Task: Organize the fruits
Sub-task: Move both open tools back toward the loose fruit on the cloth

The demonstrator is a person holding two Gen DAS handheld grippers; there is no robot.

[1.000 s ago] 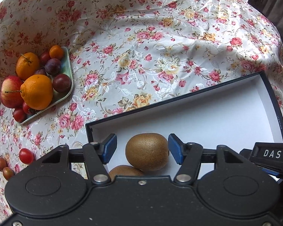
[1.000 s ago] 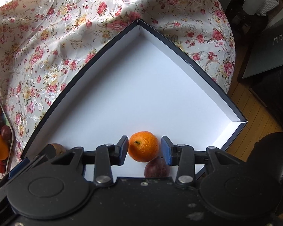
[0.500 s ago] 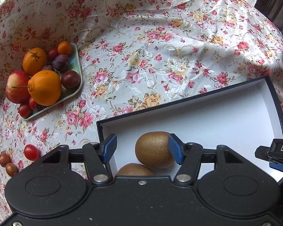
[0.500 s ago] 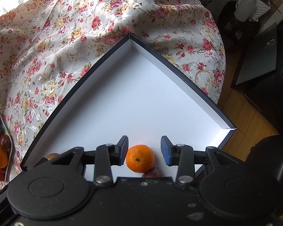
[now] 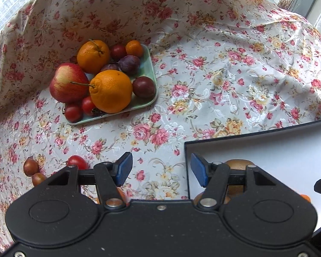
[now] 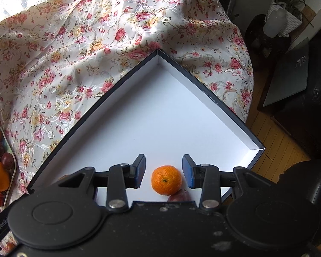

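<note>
Fruits are split between two containers right now. From the left wrist view, the green tray (image 5: pixel 148 68) on the flowery tablecloth (image 5: pixel 214 75) has most of them: a red apple (image 5: pixel 67 82), two big oranges (image 5: pixel 111 91), a small mandarin (image 5: pixel 134 48), a few dark plums (image 5: pixel 129 64) and some cherry tomatoes (image 5: pixel 73 112). A few loose small fruits (image 5: pixel 77 162) lie on the cloth near the lower left. The left claw (image 5: pixel 159 171) is spread wide with nothing between its pads, hanging over bare cloth just beside the corner of the dark-rimmed white box (image 5: pixel 256 138). A kiwi (image 5: pixel 238 163) peeks out inside the box behind the claw's right finger.

Right wrist view looks into that same box (image 6: pixel 224 111), mostly bare white floor. The right claw (image 6: pixel 163 172) has just been narrowing a bit but stays open, with a tangerine (image 6: pixel 166 180) lying between the pads, not pinched. A reddish fruit (image 6: pixel 179 196) touches it from below. Tiny print runs along the box's right rim, too small to read. Only this view shows the wood floor (image 6: pixel 276 150) and the tray's edge (image 6: pixel 12 171) at far left.
</note>
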